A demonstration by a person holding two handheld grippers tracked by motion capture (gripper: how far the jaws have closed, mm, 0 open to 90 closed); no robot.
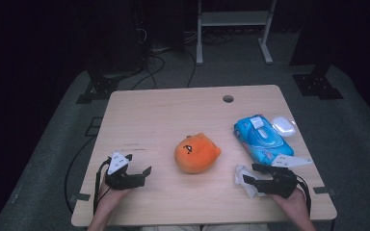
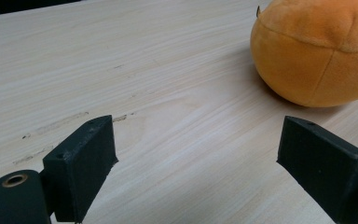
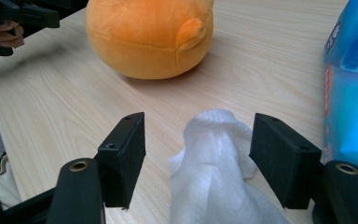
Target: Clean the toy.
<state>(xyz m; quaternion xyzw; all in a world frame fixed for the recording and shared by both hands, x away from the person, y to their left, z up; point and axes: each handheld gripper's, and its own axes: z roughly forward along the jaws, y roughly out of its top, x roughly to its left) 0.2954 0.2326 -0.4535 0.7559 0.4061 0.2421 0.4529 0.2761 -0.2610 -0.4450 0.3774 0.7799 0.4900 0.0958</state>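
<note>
A: Eyes on the right gripper at the near right of the pale wooden table — its black jaws stand apart on either side of a crumpled white wet wipe.

B: And not pinching it. In the right gripper view there's a gap between the wipe and each pad, so the jaws are spread with the wipe lying loose between them.

A: How would that wipe handle?

B: I'd judge it featherlight, limp and probably damp — it will fold and drape the moment it's lifted. Best hold is the raised bunched ridge in the middle, where there's enough bulk for the pads to bite.

A: Over on the left?

B: The left gripper sits near the front left edge, jaws wide with nothing between them — just bare wood in its own view, with the round orange plush toy off to its far right.

A: Room to work?

B: Plenty. The plush sits mid-table, apart from both grippers. Tighter on the right: the blue plastic pack of wipes lies just beyond the wipe, and a small white rounded case sits beside the pack near the right edge.

A: Any risk?

B: The wipe is close to the near edge — a careless drag could sweep it off. The far half of the table is open.
</note>
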